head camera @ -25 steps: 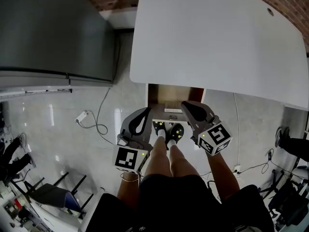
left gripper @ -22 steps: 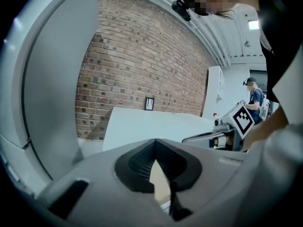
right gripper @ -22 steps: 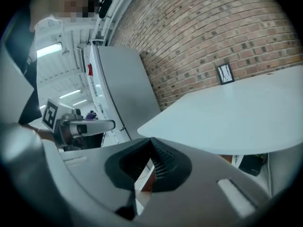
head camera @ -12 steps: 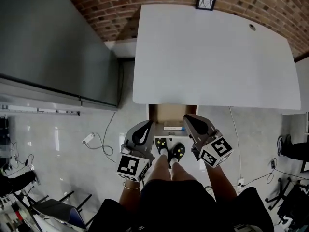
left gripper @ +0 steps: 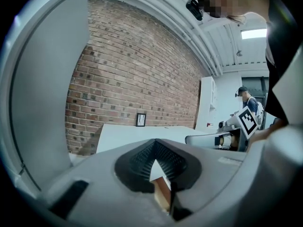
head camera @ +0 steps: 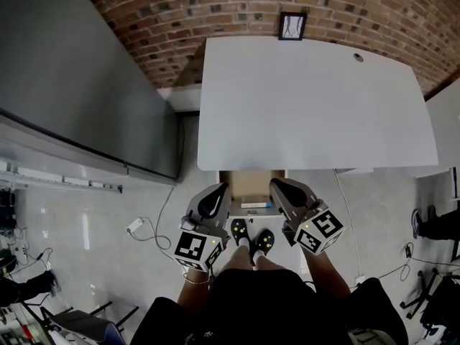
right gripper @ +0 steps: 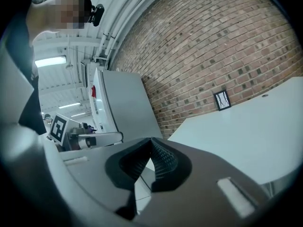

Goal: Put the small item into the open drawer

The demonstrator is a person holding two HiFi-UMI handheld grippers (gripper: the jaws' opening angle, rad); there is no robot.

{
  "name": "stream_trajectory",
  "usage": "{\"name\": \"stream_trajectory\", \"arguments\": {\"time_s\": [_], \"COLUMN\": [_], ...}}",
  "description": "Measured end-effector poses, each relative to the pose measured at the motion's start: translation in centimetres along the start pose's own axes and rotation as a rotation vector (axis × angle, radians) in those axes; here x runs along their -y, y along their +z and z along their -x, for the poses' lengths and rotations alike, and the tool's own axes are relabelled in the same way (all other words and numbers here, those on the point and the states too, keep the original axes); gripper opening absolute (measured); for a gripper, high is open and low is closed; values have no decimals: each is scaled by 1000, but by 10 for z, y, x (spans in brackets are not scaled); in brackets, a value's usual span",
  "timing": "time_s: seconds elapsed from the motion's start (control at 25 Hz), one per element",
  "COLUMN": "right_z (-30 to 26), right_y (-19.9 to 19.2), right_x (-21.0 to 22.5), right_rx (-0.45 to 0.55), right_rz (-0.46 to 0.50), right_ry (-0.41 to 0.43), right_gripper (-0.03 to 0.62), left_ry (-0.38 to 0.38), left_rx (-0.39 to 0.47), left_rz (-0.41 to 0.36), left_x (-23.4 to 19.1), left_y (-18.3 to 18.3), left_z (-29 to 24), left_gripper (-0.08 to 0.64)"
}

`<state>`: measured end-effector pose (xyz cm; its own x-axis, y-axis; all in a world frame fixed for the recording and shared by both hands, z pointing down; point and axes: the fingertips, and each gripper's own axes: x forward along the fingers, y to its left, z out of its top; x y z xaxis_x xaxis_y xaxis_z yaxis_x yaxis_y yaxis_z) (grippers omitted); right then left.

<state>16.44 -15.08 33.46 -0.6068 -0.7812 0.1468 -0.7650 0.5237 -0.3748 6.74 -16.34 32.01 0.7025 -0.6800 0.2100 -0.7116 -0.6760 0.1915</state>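
White table [head camera: 316, 99] stands against a brick wall [head camera: 215, 13], drawer [head camera: 248, 184] open beneath

The bench [head camera: 316, 99] is plain white; the wall [head camera: 215, 6] is red-brown brick with pale joints. The drawer [head camera: 237, 182] is tan inside. The left hand-held gripper [head camera: 219, 190] and right hand-held gripper [head camera: 277, 185] are grey, with black-and-white square markers. The shoes [head camera: 264, 241] are black with yellow-green spots.

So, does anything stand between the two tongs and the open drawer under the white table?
Nothing visible does. The open drawer lies uncovered between the left tongs and the right tongs, both shut and empty. A small pale item already lies inside it.
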Motion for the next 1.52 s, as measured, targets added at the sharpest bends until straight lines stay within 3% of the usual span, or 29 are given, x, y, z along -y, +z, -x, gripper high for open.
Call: {"name": "stream_trajectory", "arguments": {"time_s": [0.76,1.52], "right_z": [34,42], "right_y": [70,73], "right_x": [-8,-16], "right_rx": [121,126], "right_rz": [73,78], "right_ry": [-29,-37], "right_gripper": [11,11], "left_ry": [-40,-70], "left_rx": [83,91], "left_rz": [-72,-73], "left_x": [32,42], "left_y": [59,63], "left_z": [-2,-1], "left_gripper": [-3,-2]}}
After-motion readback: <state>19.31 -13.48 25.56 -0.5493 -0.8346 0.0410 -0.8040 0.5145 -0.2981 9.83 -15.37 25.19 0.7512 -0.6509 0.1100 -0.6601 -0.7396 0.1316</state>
